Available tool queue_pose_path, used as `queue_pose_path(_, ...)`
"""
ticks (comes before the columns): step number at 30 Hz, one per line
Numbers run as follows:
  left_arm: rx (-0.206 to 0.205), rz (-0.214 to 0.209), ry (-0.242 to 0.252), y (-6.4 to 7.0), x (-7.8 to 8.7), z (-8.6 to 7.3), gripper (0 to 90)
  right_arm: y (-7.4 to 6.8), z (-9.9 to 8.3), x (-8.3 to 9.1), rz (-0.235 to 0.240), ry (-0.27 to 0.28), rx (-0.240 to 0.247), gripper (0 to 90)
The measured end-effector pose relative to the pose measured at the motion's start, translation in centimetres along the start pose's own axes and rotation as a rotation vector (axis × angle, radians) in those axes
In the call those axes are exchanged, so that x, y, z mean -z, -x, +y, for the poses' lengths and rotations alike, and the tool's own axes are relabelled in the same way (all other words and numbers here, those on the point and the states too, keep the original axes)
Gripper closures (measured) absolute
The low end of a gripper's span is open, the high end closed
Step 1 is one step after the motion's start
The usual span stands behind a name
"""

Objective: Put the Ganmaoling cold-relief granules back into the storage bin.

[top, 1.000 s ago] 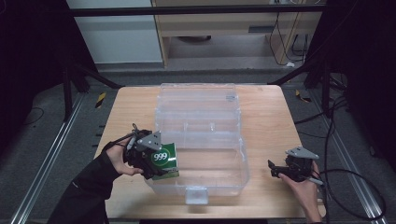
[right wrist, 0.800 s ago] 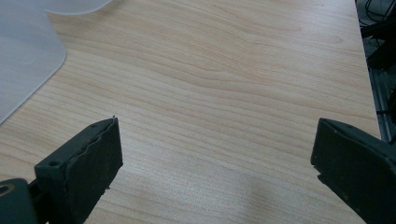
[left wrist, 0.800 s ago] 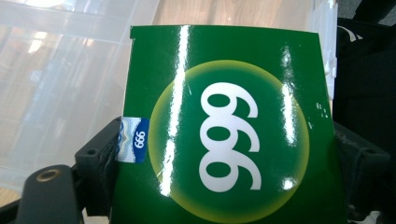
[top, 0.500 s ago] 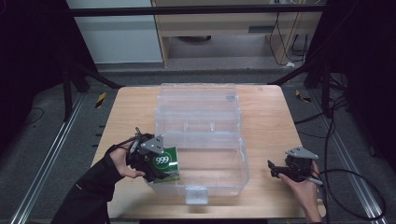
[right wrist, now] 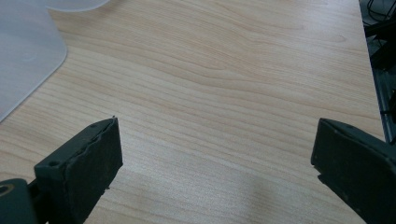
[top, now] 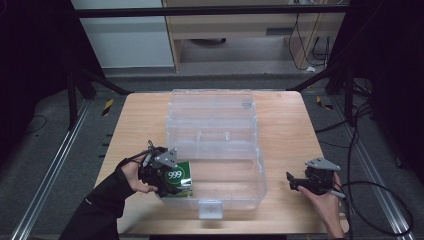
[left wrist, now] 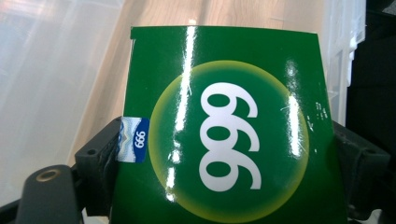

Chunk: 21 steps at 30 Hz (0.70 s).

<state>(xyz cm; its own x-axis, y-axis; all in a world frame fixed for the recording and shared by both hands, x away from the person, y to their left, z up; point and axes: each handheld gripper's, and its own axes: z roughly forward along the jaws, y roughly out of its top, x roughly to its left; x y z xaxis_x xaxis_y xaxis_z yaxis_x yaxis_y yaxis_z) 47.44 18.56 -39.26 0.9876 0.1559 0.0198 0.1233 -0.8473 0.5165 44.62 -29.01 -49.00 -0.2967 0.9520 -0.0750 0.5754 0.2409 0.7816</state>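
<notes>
The left gripper (top: 167, 176) is clamped on a green box (top: 179, 176) printed with 999, its 2 jaws pressing the box's 2 side faces, as the left gripper view shows with the box (left wrist: 224, 135) standing straight ahead of the camera. In the high view the box sits at the near-left corner of the clear plastic case (top: 235, 192), right at its wall; whether it is already inside the front tray or just outside, I cannot tell through the clear plastic. The step in hand looks like loading the box into that tray. The next move probably calls for carrying the box ahead of the gripper, over the tray's left wall if it is not yet past it, and lowering it flat. The wall just ahead is the edge to mind; beyond it the tray floor looks bare, so there is room. The right gripper (top: 300, 182) rests with its jaws wide apart, holding nothing, over bare table (right wrist: 224, 93), well apart from the case, whose corner (right wrist: 25, 56) lies ahead to its left.
</notes>
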Motion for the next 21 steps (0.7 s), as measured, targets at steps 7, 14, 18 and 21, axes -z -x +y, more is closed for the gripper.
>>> queue_pose_path(7,0.001,-0.005,-0.013,0.1,-0.6,-0.2,14.3,-0.1,0.0,0.0,0.003,-0.003,-0.001,2.3)
queue_pose_path(14,0.008,-0.007,-0.040,0.1,-1.3,-0.6,13.8,0.0,0.0,0.0,0.003,-0.004,0.000,2.3)
queue_pose_path(18,0.012,0.001,-0.050,0.0,-1.6,-0.8,13.2,0.0,0.0,0.0,0.003,-0.006,0.003,2.1)
queue_pose_path(21,0.024,0.002,-0.010,0.0,-1.1,-0.8,12.4,0.0,0.0,0.0,0.002,-0.007,0.004,2.1)
